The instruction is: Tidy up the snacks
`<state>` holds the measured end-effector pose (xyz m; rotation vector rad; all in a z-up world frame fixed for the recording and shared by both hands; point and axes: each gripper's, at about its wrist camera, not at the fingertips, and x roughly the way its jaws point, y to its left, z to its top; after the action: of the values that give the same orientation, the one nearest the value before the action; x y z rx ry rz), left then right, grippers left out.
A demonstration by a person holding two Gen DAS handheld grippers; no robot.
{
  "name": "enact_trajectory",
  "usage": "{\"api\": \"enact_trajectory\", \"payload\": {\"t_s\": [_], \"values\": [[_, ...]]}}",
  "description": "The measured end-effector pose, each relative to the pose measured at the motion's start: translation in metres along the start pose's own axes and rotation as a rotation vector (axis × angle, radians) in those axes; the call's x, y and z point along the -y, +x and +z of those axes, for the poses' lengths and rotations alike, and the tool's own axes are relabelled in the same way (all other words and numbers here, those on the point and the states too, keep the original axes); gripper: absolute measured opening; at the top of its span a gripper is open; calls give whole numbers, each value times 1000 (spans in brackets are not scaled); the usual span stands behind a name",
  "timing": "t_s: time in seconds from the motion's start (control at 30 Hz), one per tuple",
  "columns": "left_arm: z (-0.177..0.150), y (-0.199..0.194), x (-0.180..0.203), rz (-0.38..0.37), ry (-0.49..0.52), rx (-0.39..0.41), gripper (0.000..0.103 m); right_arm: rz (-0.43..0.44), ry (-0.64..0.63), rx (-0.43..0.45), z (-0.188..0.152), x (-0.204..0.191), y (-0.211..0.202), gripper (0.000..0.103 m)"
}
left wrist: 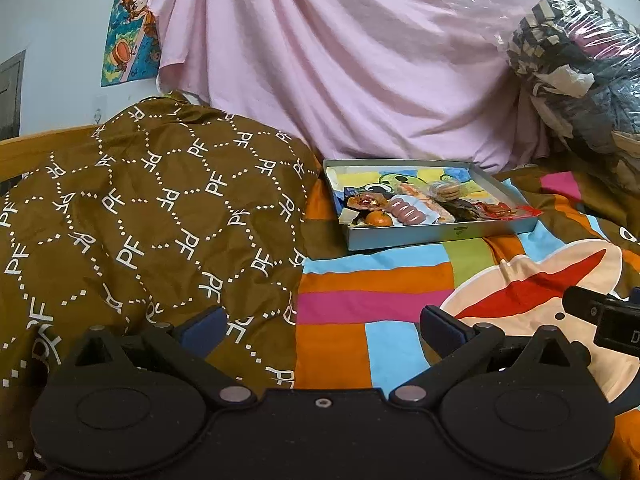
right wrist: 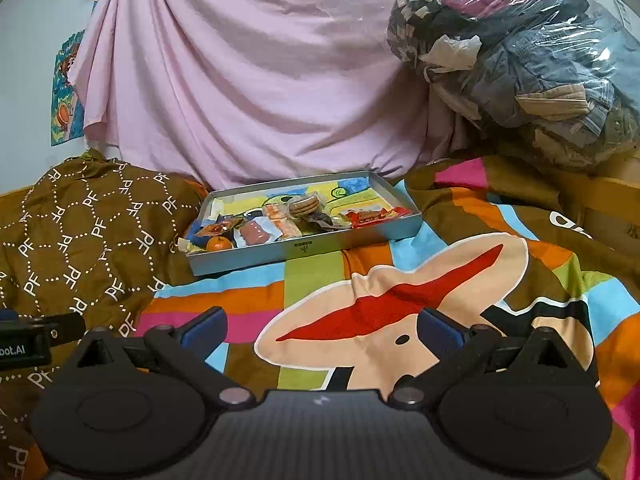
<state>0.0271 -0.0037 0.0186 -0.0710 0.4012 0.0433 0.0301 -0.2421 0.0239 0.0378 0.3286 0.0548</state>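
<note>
All snacks were seen gathered inside the shallow grey rectangular cardboard tray (right wrist: 304,246) near the far edge of the striped multicolour bedspread (right wrist: 320,280): small orange mandarin (right wrist: 218,243) at its near-left corner, round brown biscuits (right wrist: 305,205) mid-tray. Left gripper (left wrist: 322,326) and right gripper (right wrist: 322,326) were held spread, empty, well short of it. No snacks were spotted loose on the bedspread; whether sorting was pending or finished couldn't be settled.

A striped, cartoon-printed bedsheet (right wrist: 360,320) covers the bed. On its left lies a rumpled brown quilt (left wrist: 140,220) patterned with white "PF" letters and dotted hexagons. Behind hangs a draped pink cloth (right wrist: 248,80), partly covering a cartoon poster (left wrist: 128,28) on the white wall (left wrist: 52,20). At the right a clear plastic bag (right wrist: 520,48) stuffed with folded clothes rests near a wooden bed frame (right wrist: 608,200).
</note>
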Motion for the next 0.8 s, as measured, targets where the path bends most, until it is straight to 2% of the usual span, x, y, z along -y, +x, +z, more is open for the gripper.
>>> {"api": "enact_trajectory", "payload": {"t_s": [0.8], "values": [[0, 0, 0, 0, 3, 2, 102, -1, -18, -22, -2, 0, 2, 103]]}}
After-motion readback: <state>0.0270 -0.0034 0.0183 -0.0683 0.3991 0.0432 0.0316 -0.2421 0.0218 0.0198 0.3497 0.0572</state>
